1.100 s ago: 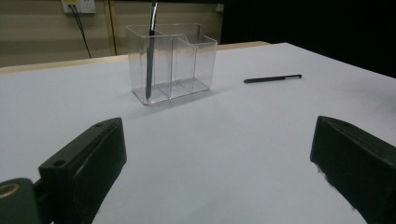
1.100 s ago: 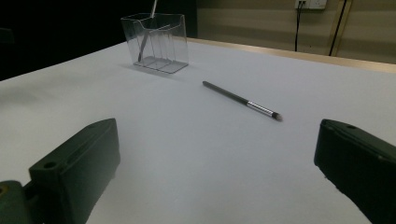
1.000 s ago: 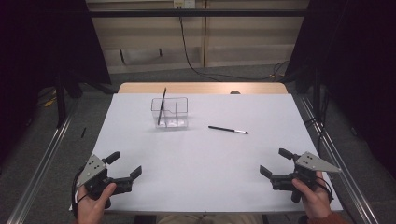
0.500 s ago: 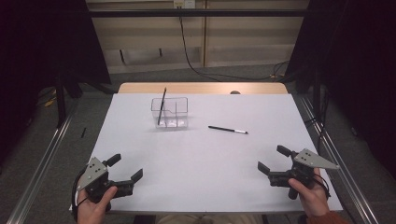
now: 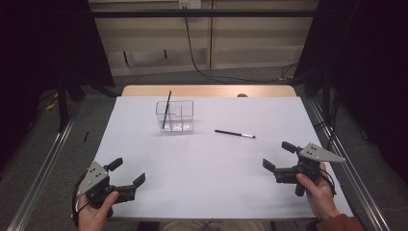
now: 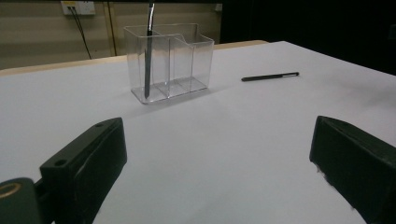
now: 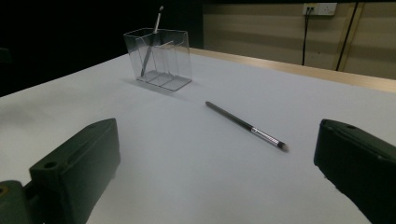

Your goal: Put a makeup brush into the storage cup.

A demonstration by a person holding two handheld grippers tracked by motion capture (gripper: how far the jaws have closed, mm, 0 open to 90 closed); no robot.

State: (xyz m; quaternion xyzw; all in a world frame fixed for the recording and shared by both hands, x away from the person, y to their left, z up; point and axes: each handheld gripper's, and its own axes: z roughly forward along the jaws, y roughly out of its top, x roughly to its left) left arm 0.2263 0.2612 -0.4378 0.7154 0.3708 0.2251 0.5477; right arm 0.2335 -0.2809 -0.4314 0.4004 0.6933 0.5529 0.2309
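Observation:
A clear plastic organizer (image 5: 175, 116) (image 6: 169, 59) (image 7: 159, 58) with compartments stands at the back of the white table (image 5: 202, 163). One dark brush (image 5: 166, 109) (image 6: 148, 51) (image 7: 152, 42) leans upright in its left compartment. A second brush (image 5: 235, 134) (image 6: 270, 76) (image 7: 246, 126) lies flat on the table to the organizer's right, metal ferrule toward the right. My left gripper (image 5: 127, 172) (image 6: 215, 172) is open at the near left corner, holding nothing. My right gripper (image 5: 277, 156) (image 7: 219, 172) is open near the right edge, also holding nothing, short of the lying brush.
The table's wooden far edge (image 5: 207, 90) shows beyond the white cover. Metal rails (image 5: 45, 168) run along both sides of the table. A wall with a hanging cable (image 5: 192, 43) stands behind.
My right gripper has shifted a little forward and left, toward the lying brush. My left gripper has barely moved. Both stay open.

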